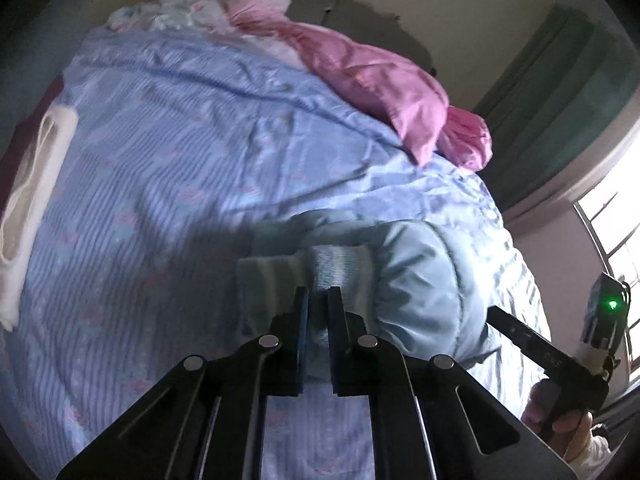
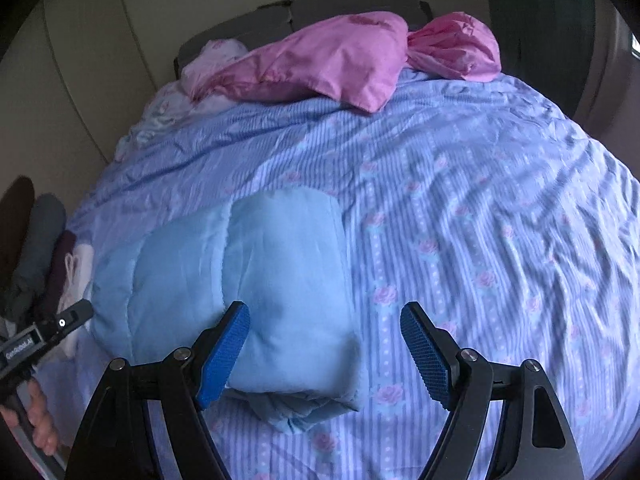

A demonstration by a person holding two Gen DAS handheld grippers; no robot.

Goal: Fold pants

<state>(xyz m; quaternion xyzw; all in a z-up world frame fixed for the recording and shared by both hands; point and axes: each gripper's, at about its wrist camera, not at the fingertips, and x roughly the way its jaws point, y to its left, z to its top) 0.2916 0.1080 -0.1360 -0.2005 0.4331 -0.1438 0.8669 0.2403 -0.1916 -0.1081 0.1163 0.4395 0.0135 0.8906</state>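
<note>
Light blue quilted pants [image 2: 248, 280] lie folded in a thick bundle on the blue striped, rose-print bedsheet [image 2: 480, 220]. In the left wrist view my left gripper [image 1: 318, 294] is shut on a ribbed band of the pants [image 1: 336, 268], with fabric pinched between its narrow jaws. My right gripper [image 2: 326, 312] stands open over the near right corner of the bundle; its blue left pad [image 2: 224, 352] rests against the cloth and the right pad hangs over bare sheet. A hand holds each tool: the right one [image 1: 560, 364] shows in the left view, the left one [image 2: 44, 332] in the right view.
Pink pillows and bedding [image 2: 340, 64] are heaped at the head of the bed by a grey headboard [image 1: 356, 16]. A white folded garment [image 1: 32, 200] lies at the bed's left edge beside dark clothes [image 2: 36, 248]. A bright window [image 1: 616, 232] is on the right.
</note>
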